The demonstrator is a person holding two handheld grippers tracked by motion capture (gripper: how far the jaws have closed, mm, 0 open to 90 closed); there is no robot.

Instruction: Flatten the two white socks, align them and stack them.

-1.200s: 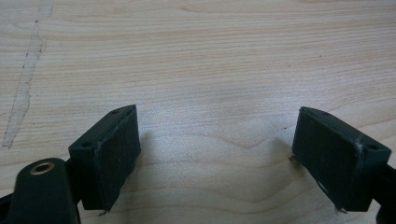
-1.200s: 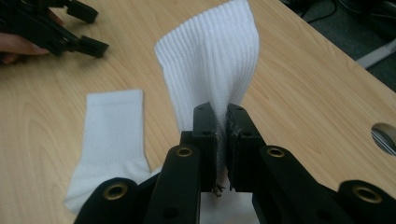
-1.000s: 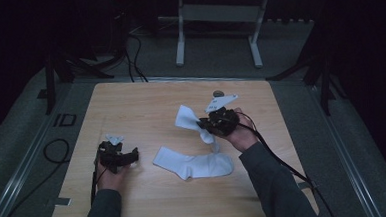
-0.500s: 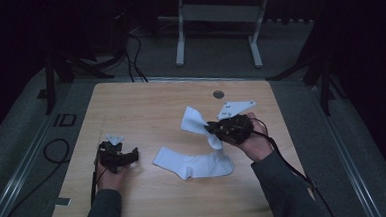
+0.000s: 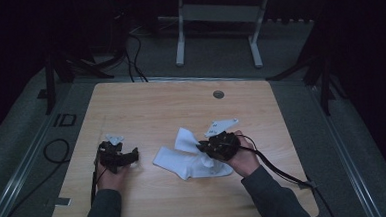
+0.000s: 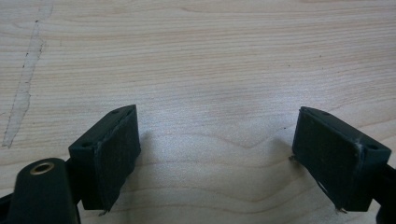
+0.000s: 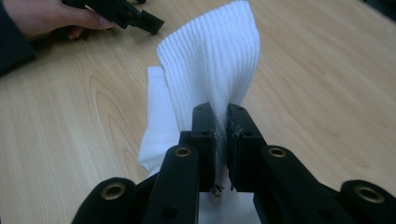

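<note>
Two white socks are on the wooden table. One sock lies flat near the front middle. The second, ribbed sock is pinched between the jaws of my right gripper, which is shut on it; in the high view this sock rises from the right gripper and drapes over the flat one. My left gripper rests on the table at the front left, a little left of the socks. In the left gripper view its jaws stand wide apart over bare wood, with the left gripper open and holding nothing.
A small round metal insert sits in the tabletop at the back. Cables trail from both grippers off the table's front edge. A white frame stand and dark floor lie beyond the table.
My right gripper has carried the held sock toward the front and lower, bringing it down onto the flat sock. The left gripper has stayed where it was.
</note>
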